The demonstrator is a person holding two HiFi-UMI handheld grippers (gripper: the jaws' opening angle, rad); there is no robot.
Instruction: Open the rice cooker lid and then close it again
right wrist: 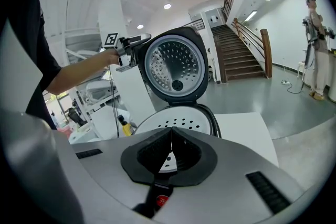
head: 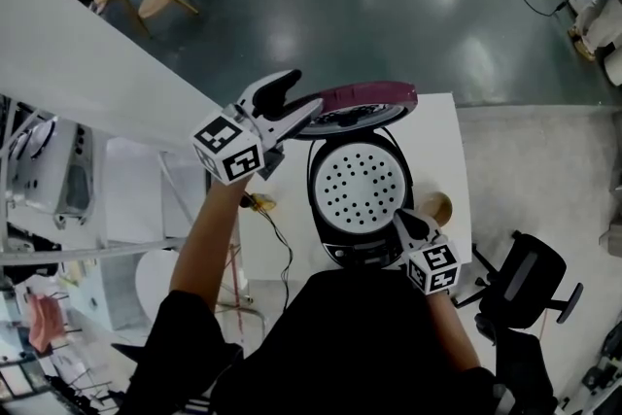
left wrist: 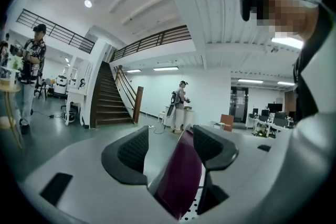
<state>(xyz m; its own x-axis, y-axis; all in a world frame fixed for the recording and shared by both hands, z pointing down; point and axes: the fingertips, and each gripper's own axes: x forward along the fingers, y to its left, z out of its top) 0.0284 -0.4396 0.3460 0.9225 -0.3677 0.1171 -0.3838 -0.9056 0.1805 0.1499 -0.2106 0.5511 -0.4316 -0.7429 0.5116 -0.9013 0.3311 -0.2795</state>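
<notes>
The rice cooker is sitting on the white table, its lid standing raised at the far side (the perforated inner plate is exposed below). The lid's maroon rim is being straddled by the left gripper. Its jaws are spread, and the rim is lying close to the right-hand jaw with a gap on the other side. The left forearm is being stretched forward from the near left. The right gripper is being held at the cooker's near right edge, angled downward, its jaws pressed together on nothing.
</notes>
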